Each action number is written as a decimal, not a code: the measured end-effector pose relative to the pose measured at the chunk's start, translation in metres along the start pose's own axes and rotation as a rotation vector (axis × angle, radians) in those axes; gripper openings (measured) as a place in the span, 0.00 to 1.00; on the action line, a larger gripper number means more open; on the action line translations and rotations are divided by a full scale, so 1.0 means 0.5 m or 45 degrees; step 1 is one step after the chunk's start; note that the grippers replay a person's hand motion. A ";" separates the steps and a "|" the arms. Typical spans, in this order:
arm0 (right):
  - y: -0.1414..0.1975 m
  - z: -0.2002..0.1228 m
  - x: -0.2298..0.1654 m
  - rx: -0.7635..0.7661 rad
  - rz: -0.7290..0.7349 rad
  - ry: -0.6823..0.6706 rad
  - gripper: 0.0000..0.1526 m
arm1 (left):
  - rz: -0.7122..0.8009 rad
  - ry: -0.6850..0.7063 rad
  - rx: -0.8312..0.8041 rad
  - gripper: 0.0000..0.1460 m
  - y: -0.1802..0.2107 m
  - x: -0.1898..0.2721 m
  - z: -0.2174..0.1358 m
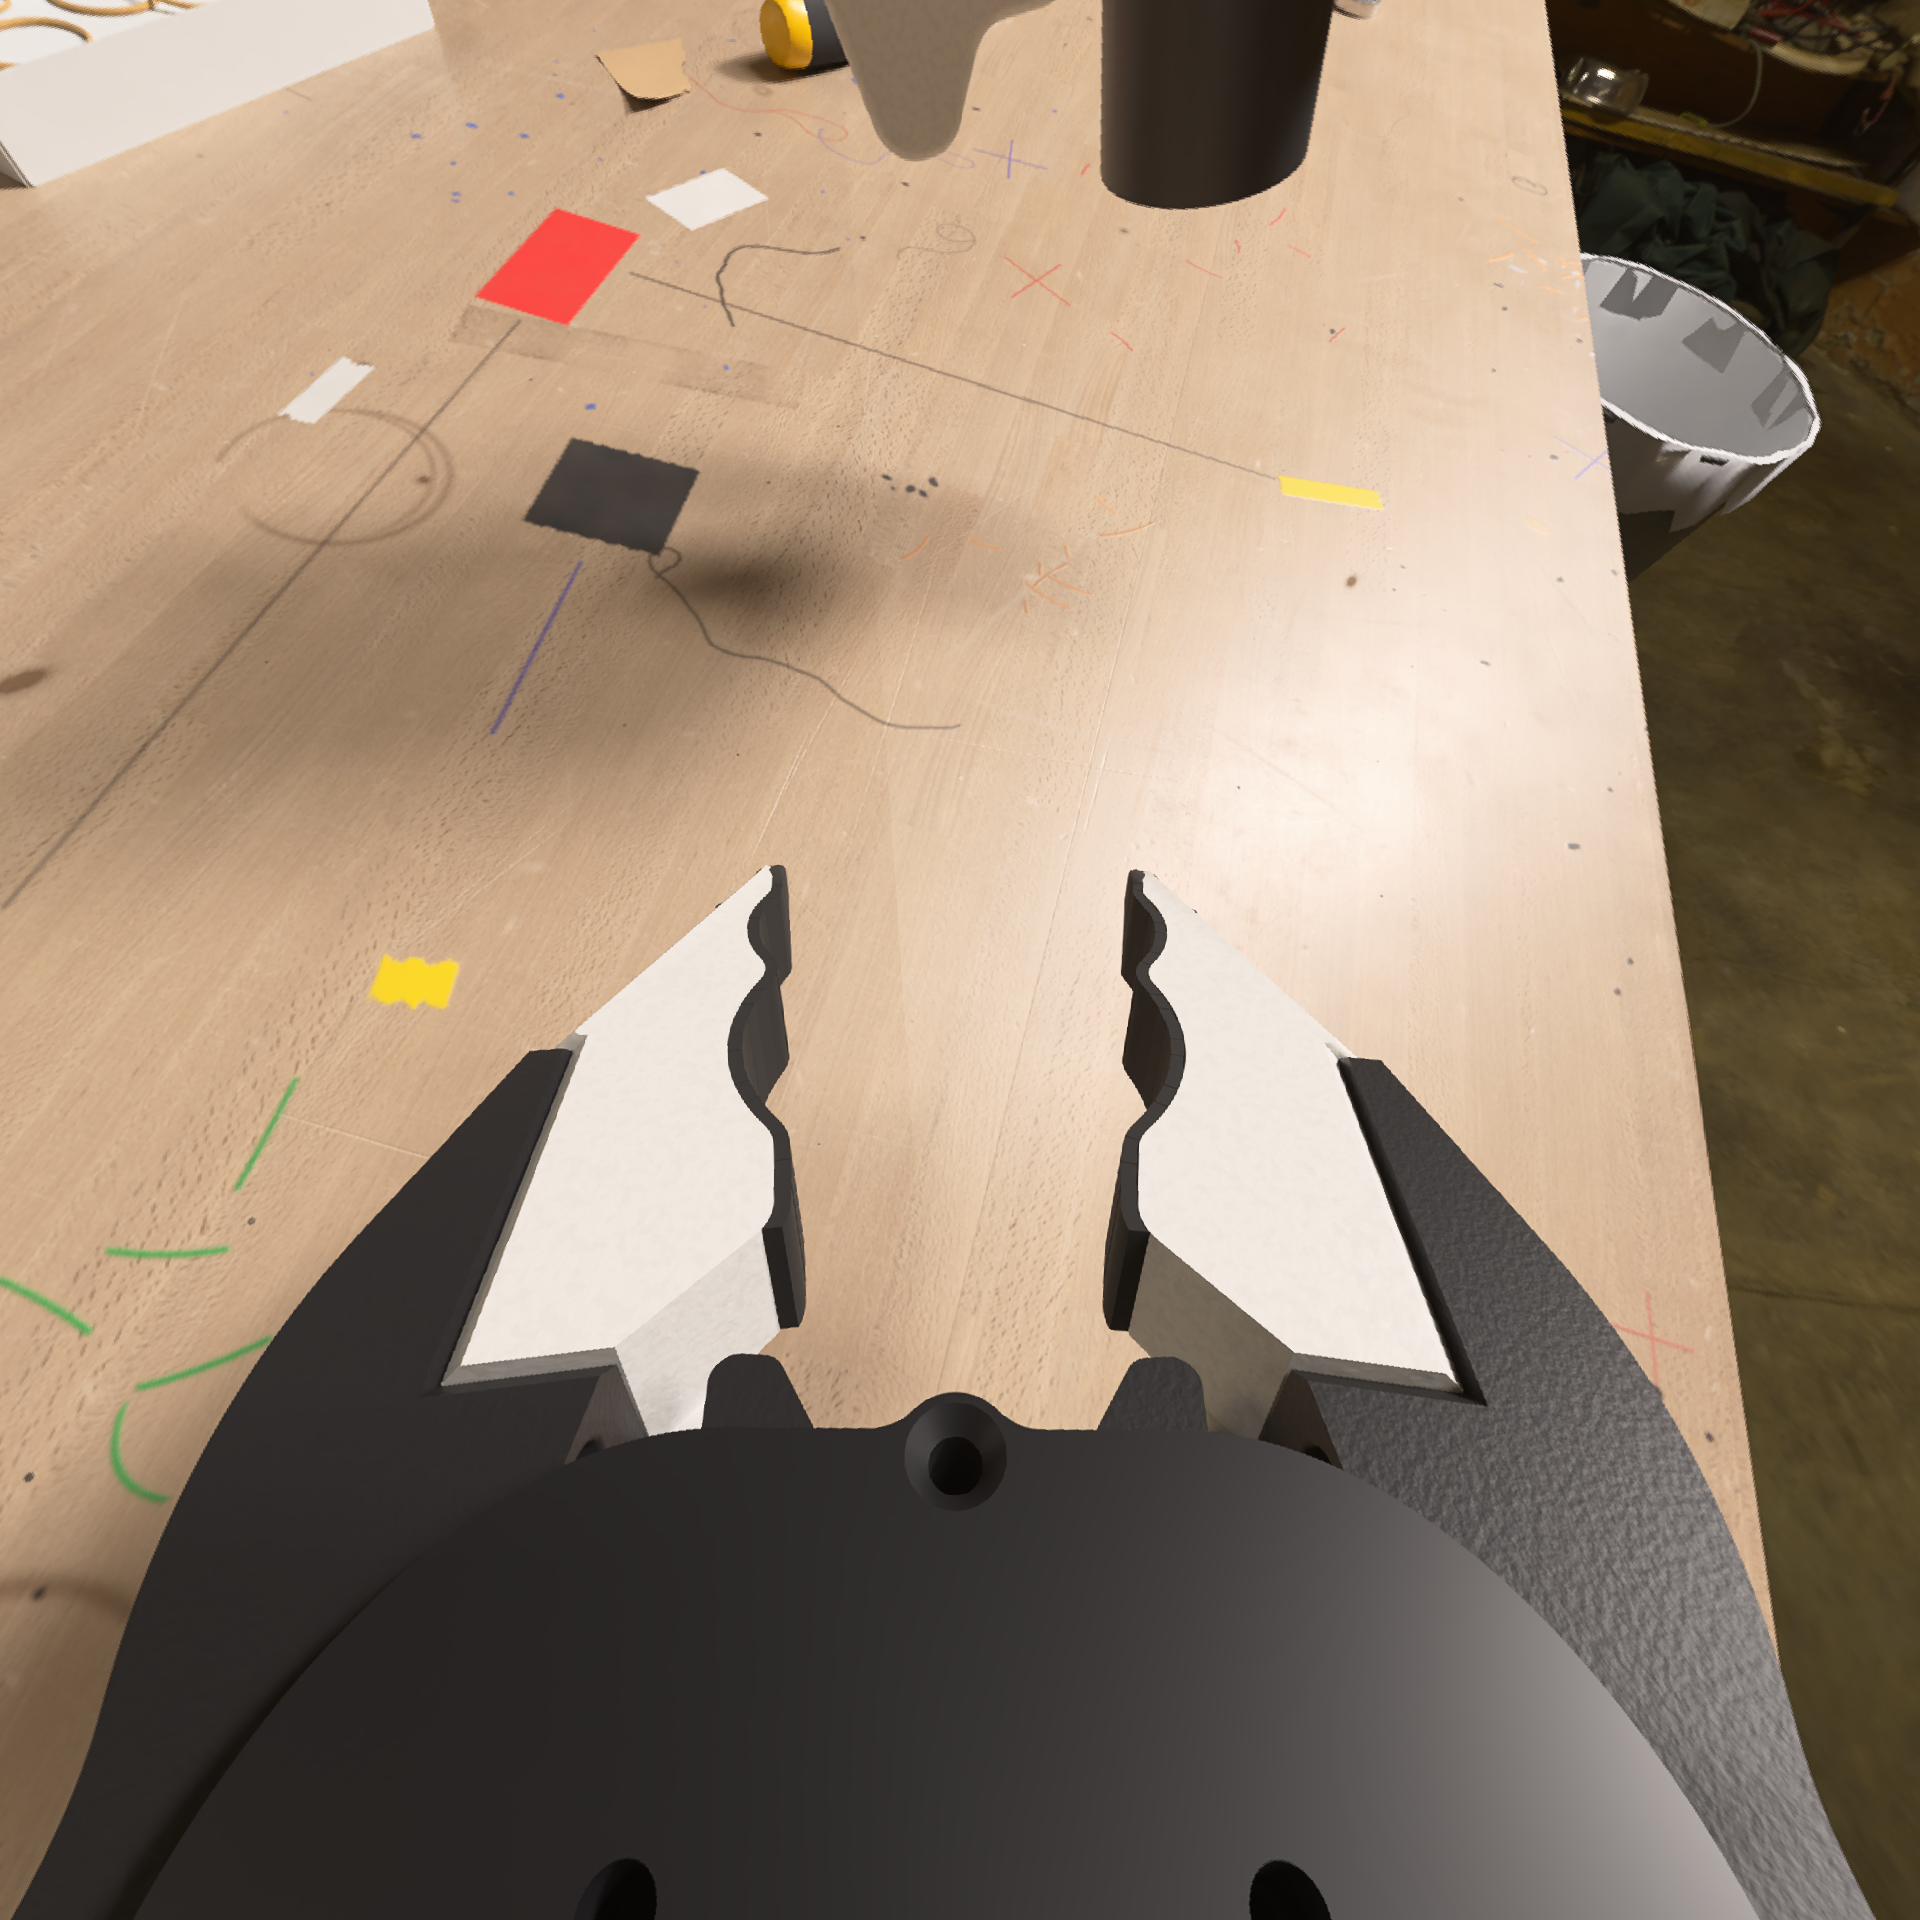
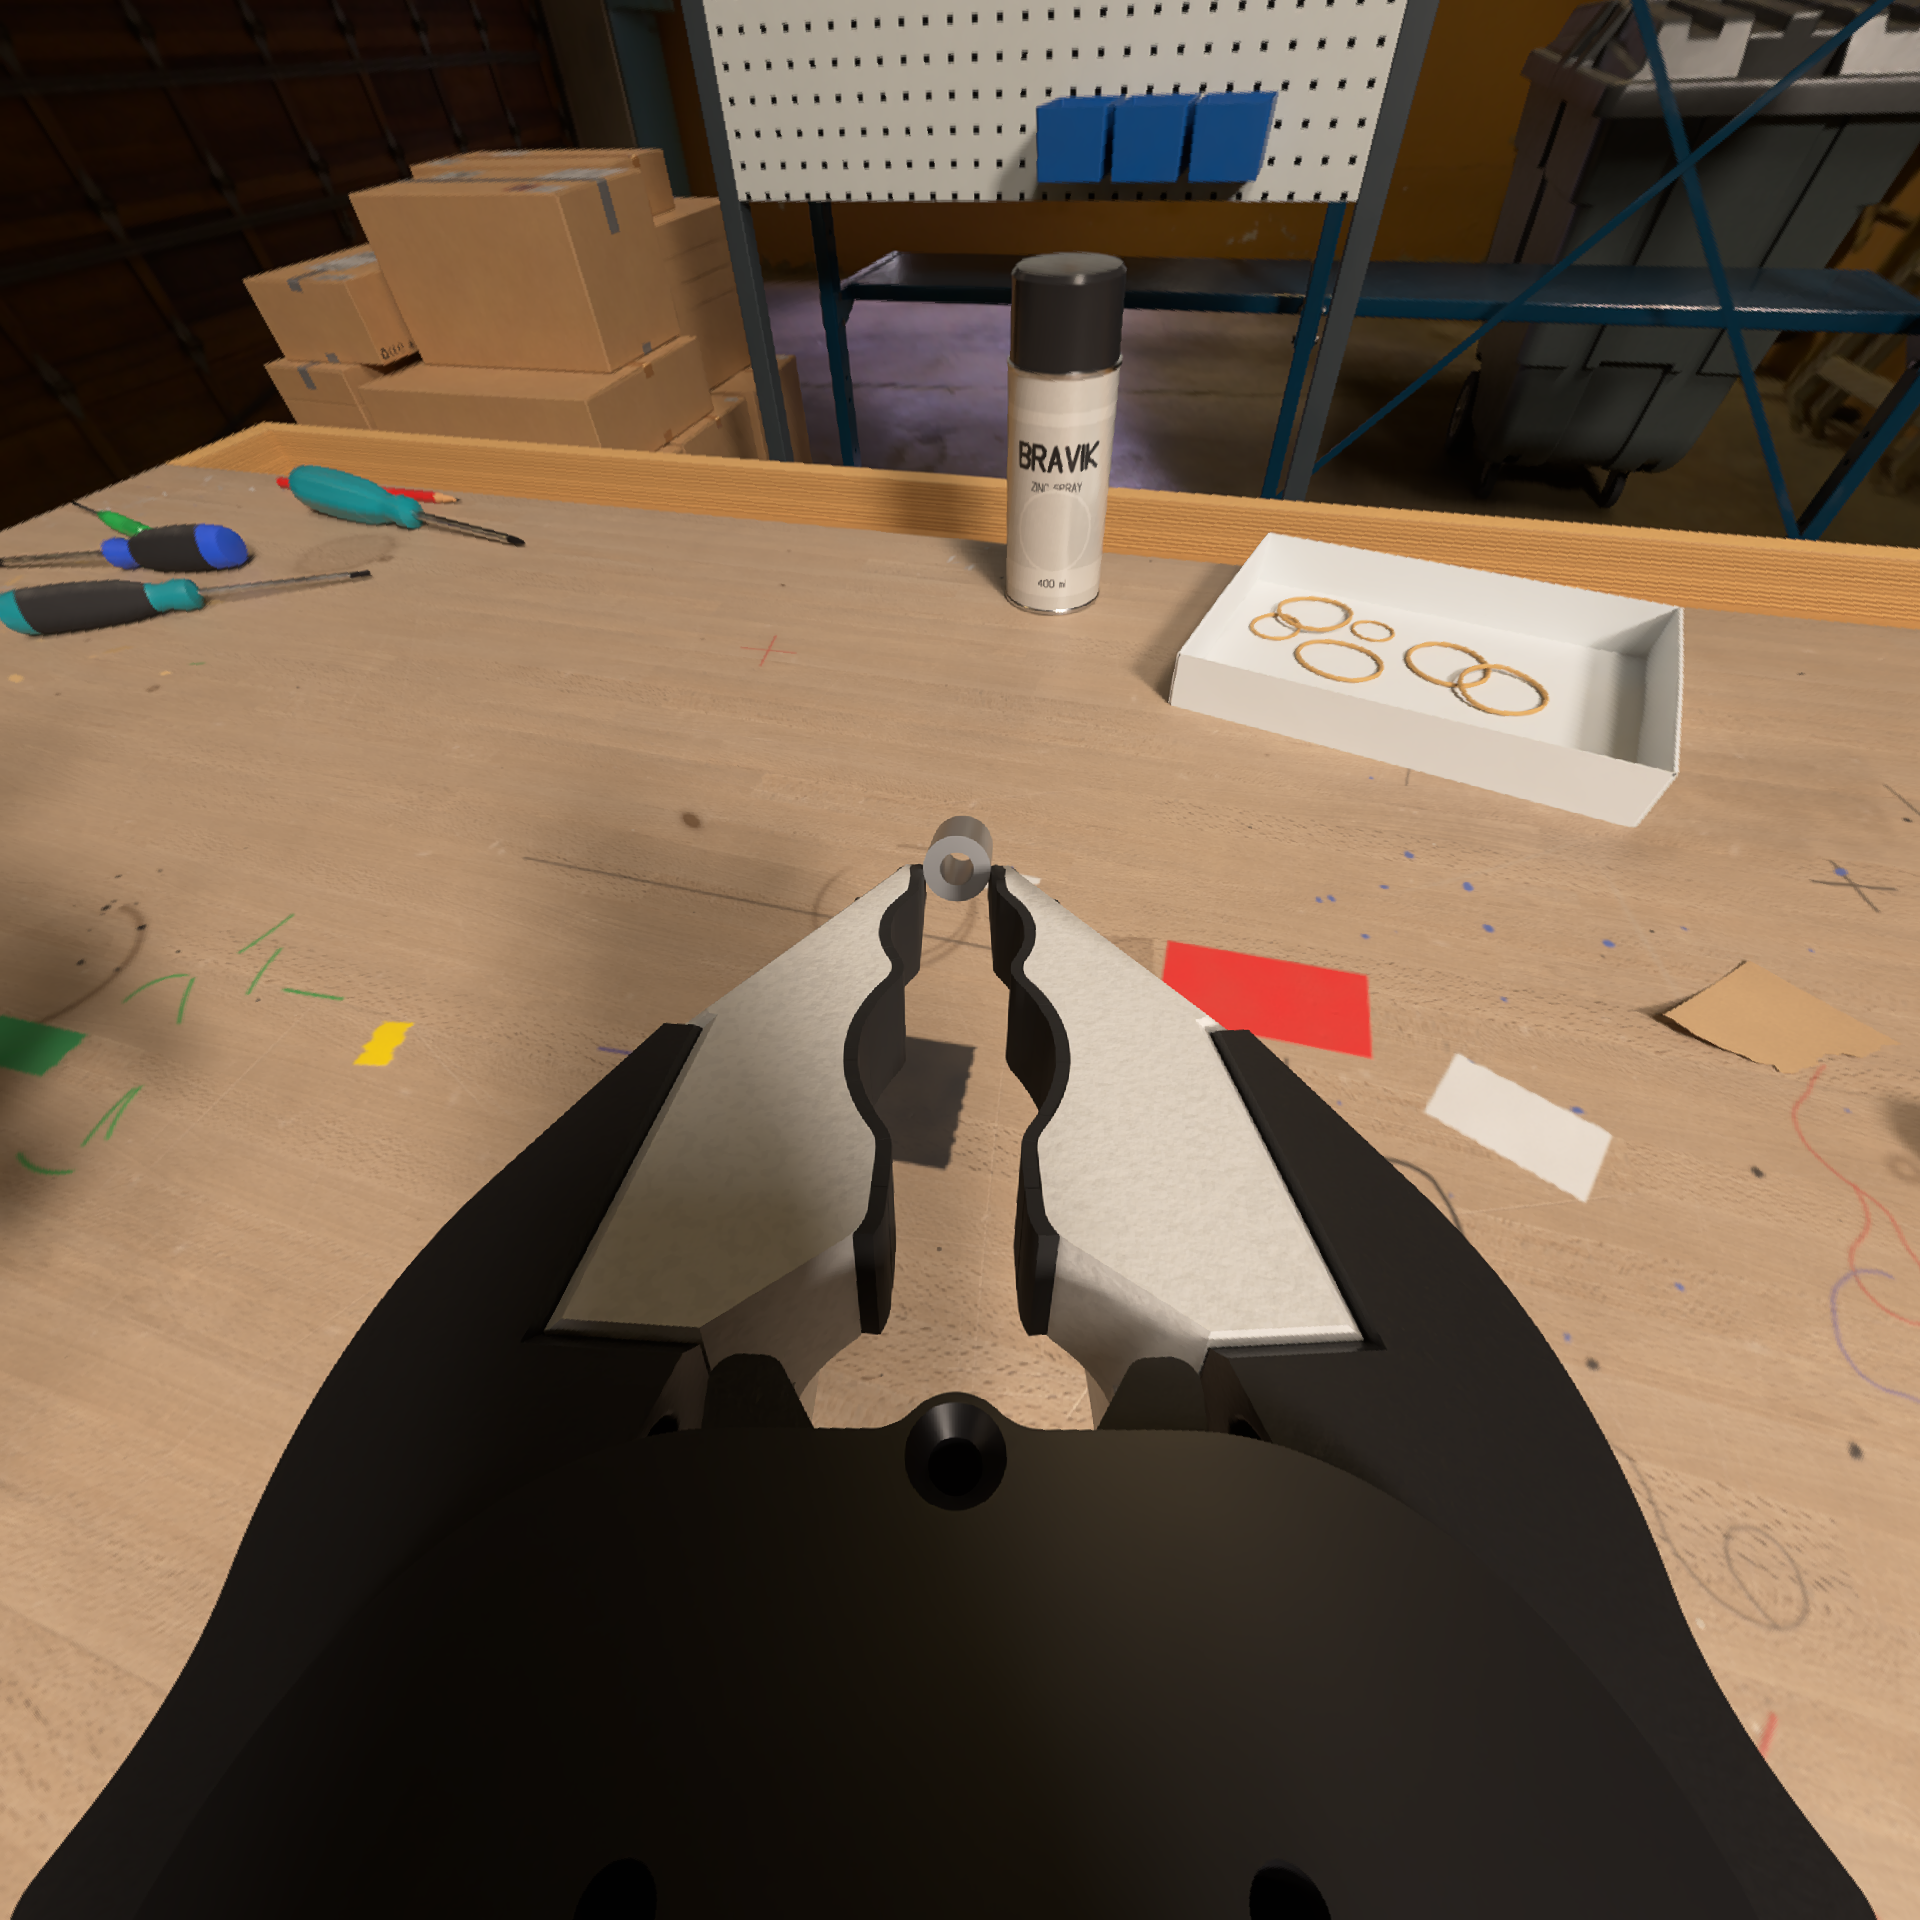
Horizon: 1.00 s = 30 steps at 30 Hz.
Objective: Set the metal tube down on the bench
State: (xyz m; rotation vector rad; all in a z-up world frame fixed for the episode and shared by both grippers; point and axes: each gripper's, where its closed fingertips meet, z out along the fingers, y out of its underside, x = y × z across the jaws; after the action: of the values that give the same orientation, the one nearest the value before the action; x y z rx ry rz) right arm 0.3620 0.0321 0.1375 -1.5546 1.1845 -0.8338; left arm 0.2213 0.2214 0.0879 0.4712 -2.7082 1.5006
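I've got the bench [image 2: 623, 748] filling both views. My left gripper [image 1: 956, 883] hangs over bare wood, jaws spread, nothing between them. My right gripper [image 2: 956, 883] pinches the tube [image 2: 958, 860] at its fingertips, above the bench, short of the tray [image 2: 1434, 748] and spray can [image 2: 1060, 436].

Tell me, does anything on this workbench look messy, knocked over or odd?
Nothing looks spilled or broken. The bench is scribbled and dotted with tape scraps, and the screwdrivers lie loose at one corner. The only unusual sight is the small metal tube pinched at the very tips of the right hand-held gripper.
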 end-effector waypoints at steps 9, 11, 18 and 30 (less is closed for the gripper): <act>0.017 0.036 0.010 -0.054 0.003 -0.003 0.08 | -0.019 0.012 -0.022 0.44 0.011 -0.008 0.009; 0.019 0.037 0.012 -0.050 0.012 -0.006 0.08 | -0.021 0.015 -0.027 0.44 0.013 -0.008 0.011; 0.024 0.023 0.025 -0.096 -0.022 0.028 0.08 | -0.019 0.023 -0.036 0.44 0.017 -0.006 0.015; 0.029 -0.002 0.055 -0.122 0.008 0.059 0.08 | -0.002 0.028 -0.039 0.44 0.015 0.001 0.014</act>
State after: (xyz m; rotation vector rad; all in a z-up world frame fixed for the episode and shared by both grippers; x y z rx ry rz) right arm 0.3649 0.0049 0.1227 -1.6153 1.2787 -0.8235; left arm 0.2198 0.2191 0.0780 0.4533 -2.7088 1.4533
